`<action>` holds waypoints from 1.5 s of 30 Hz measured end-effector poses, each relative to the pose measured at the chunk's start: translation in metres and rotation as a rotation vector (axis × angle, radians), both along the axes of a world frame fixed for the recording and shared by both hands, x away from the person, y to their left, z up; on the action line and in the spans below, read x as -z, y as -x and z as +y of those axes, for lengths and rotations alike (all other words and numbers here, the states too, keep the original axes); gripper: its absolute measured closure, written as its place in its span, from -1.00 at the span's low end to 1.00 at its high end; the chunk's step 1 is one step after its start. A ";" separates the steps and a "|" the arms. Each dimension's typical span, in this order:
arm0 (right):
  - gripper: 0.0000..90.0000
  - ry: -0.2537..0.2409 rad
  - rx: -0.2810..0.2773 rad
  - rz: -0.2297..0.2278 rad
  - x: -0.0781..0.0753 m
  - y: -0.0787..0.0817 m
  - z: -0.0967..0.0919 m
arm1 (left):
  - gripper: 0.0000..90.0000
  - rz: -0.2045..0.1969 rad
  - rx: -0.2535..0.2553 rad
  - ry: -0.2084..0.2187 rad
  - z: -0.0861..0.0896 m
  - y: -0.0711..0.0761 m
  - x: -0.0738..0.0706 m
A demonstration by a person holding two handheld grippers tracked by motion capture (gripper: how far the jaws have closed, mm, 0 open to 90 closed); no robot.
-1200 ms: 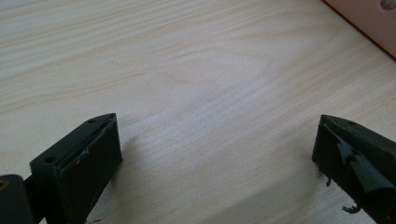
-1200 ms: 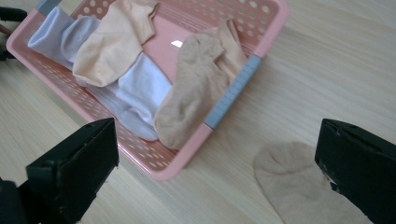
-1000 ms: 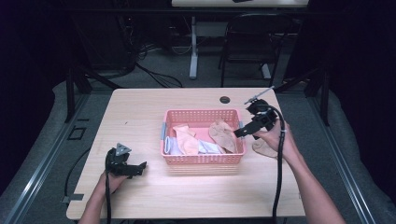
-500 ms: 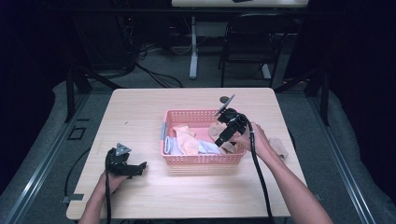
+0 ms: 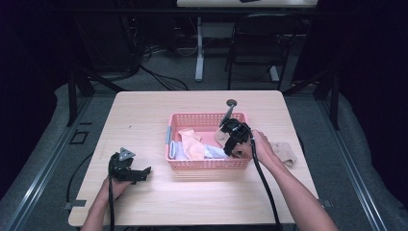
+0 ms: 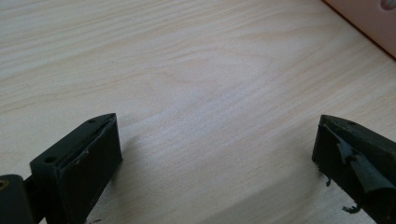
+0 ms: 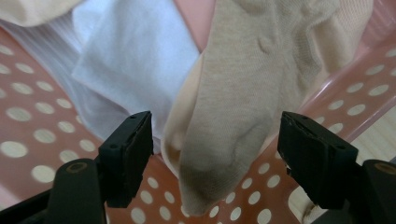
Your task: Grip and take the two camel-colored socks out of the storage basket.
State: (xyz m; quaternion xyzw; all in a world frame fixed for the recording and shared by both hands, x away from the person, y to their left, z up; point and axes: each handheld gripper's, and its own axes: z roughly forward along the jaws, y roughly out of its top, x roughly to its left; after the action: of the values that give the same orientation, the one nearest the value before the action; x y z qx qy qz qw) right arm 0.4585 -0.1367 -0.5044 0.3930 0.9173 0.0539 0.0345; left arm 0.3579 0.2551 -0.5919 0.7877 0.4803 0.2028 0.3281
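A pink plastic basket point(image 5: 208, 163) stands in the middle of the wooden table point(image 5: 144, 115) and holds several socks and cloths. My right gripper point(image 5: 230, 148) is lowered into its right end, open. In the right gripper view the right gripper point(image 7: 215, 130) straddles a beige sock point(image 7: 243, 93) without closing on it, next to a pale blue cloth point(image 7: 135, 56). An orange sock point(image 5: 191, 142) lies in the basket's middle. My left gripper point(image 5: 139, 173) rests on the table left of the basket, and in the left gripper view the left gripper point(image 6: 217, 135) is open over bare wood.
One more beige sock point(image 5: 285, 152) lies on the table just right of the basket, beside the right hand. A small black round fitting point(image 5: 231, 102) sits in the tabletop behind the basket. The basket's corner point(image 6: 369, 18) is at the upper right of the left gripper view.
My right gripper has moved left from above the table's right side, over the rim and down into the basket. The left gripper has not moved.
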 end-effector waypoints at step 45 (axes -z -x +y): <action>0.79 -0.161 0.009 -0.154 -0.100 0.015 -0.017 | -0.98 0.000 0.000 0.000 0.000 0.000 0.000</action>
State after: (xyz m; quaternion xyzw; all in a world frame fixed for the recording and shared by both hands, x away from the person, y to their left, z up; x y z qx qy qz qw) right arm 0.4432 -0.1540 -0.4045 0.3933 0.9028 0.1575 0.0735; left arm 0.3578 0.2550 -0.5919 0.7877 0.4804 0.2028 0.3281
